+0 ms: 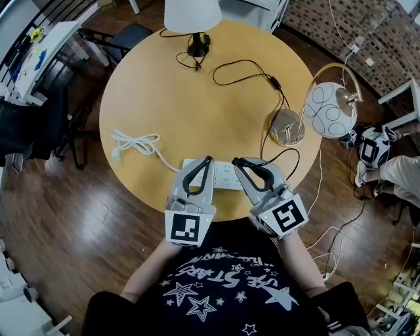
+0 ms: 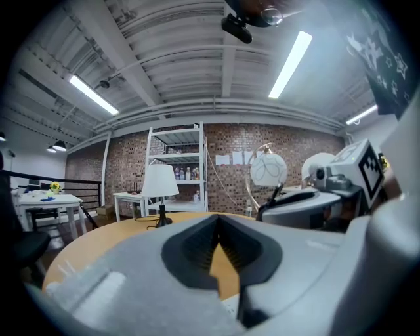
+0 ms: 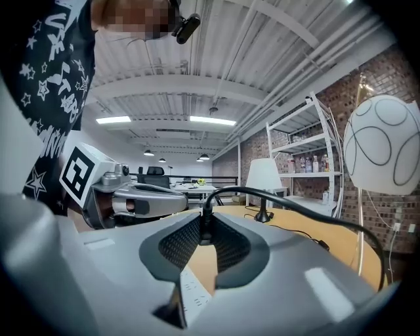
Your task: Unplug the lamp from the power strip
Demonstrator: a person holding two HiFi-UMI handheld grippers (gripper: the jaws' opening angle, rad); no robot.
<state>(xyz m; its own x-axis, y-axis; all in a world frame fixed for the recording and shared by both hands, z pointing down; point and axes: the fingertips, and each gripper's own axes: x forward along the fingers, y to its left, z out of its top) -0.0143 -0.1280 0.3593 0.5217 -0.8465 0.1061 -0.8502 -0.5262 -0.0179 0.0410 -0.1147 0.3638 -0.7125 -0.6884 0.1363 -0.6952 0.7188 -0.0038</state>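
A white power strip [image 1: 224,176] lies at the near edge of the round wooden table [image 1: 164,98]. My right gripper [image 1: 238,161] is shut on the black plug [image 3: 205,228] of a black cord [image 3: 289,200]. This cord runs to the globe lamp [image 1: 330,109] with a gold base [image 1: 287,126] at the table's right. Whether the plug's prongs sit in the strip is hidden. My left gripper [image 1: 209,159] is shut with nothing between its jaws and lies over the strip's left part. In the left gripper view, the left gripper [image 2: 217,222] has its tips together over the tabletop.
A second lamp with a white shade [image 1: 191,13] and black base [image 1: 197,47] stands at the far edge, its black cord looping across the table. A coiled white cable [image 1: 134,141] lies left of the strip. Chairs and a white side table [image 1: 39,52] stand to the left.
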